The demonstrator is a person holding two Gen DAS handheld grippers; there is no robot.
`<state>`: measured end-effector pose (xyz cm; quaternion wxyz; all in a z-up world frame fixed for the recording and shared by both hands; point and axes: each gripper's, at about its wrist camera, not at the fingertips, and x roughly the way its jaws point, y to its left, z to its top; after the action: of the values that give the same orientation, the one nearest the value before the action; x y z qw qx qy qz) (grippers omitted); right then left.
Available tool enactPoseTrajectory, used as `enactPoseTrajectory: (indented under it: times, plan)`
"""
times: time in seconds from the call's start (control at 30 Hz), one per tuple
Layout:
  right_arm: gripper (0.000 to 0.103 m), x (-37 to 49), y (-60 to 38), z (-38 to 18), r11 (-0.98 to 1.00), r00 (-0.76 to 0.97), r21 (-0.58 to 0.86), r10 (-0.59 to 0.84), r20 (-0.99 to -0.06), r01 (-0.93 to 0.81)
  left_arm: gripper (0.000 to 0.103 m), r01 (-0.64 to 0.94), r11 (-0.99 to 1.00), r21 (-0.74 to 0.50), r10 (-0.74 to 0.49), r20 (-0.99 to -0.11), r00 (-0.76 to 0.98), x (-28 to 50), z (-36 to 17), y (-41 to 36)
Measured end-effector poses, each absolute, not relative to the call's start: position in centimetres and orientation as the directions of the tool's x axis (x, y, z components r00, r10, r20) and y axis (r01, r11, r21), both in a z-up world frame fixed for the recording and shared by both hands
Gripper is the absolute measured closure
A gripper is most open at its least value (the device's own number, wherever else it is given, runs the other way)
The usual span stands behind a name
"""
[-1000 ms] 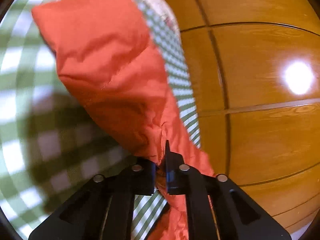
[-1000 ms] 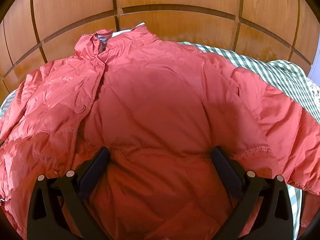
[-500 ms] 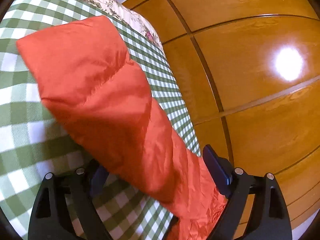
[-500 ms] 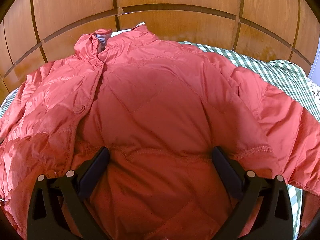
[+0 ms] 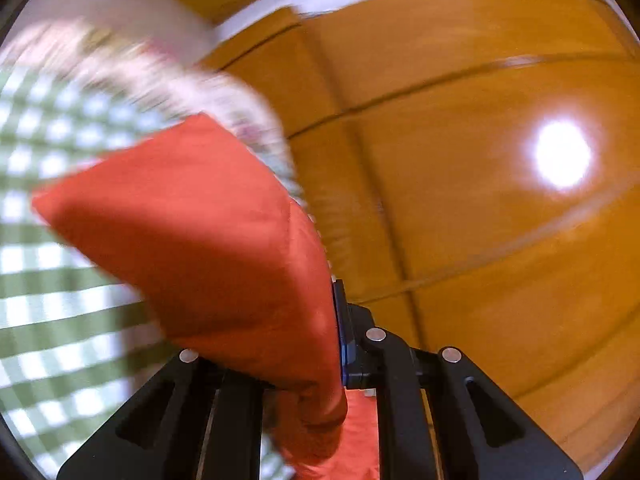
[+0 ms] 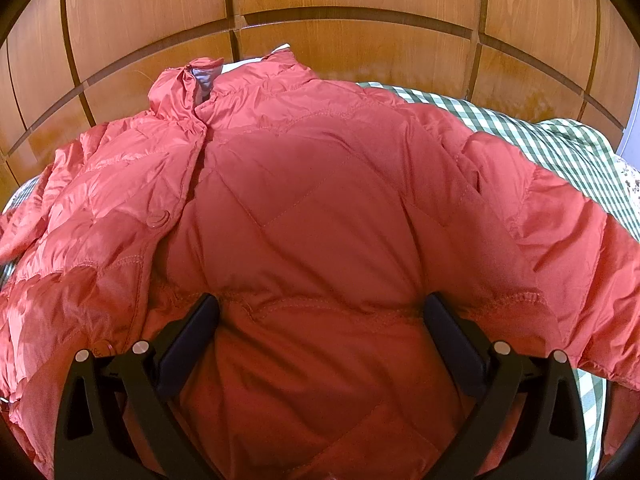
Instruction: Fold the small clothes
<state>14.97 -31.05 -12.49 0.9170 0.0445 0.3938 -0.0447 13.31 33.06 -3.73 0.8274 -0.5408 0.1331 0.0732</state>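
A small red quilted jacket [image 6: 320,208] lies front up on a green checked cloth [image 6: 560,140], collar toward the wooden wall. My right gripper [image 6: 320,320] is open, its fingers spread wide over the jacket's lower front, holding nothing. In the left wrist view my left gripper [image 5: 304,340] is shut on the jacket's sleeve [image 5: 208,216]. The sleeve runs up and to the left from the jaws, lifted over the cloth [image 5: 60,280]. The left finger is hidden behind the fabric. This view is blurred.
Wooden panelled wall [image 6: 340,4] stands right behind the jacket and fills the right of the left wrist view [image 5: 480,240]. A floral cloth edge [image 5: 168,76] borders the checked cloth. A bright light glare [image 5: 562,156] shows on the panels.
My left gripper was shut on the sleeve, opened half a second ago, and is shut on the sleeve again, swinging fast. The right gripper and the jacket body have not moved.
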Motion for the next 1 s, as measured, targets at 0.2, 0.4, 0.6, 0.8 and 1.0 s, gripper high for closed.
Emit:
enactPoseTrajectory:
  times: [0.2,0.4,0.6,0.8,1.0]
  plan:
    - [0.002,14.9,-31.1,-12.6,0.992,0.688,0.052,-0.043,-0.724,0.116,0.091,-0.124,0.759,-0.639,-0.080,-0.281,0.956,16.0,5.8,23.1]
    - [0.002,14.8,-31.2,-12.6,0.991,0.691,0.063,-0.035,-0.722,0.115,0.091,0.136,0.937,-0.321,-0.239,-0.308,0.921,17.0,8.0,8.9]
    - [0.002,14.7,-31.3,-12.6,0.991,0.694,0.071,-0.027,-0.719,0.113,0.091,0.318,0.943,-0.095,-0.327,-0.429,0.842,18.3,4.8,-3.1]
    - [0.002,14.7,-31.3,-12.6,0.991,0.695,0.073,-0.026,-0.719,0.113,0.091,0.434,0.899,0.061,-0.327,-0.568,0.755,21.0,-0.8,-9.4]
    - [0.002,14.7,-31.4,-12.6,0.991,0.694,0.071,-0.027,-0.719,0.113,0.064,0.534,0.841,0.092,-0.339,-0.679,0.651,20.7,-5.8,-10.7]
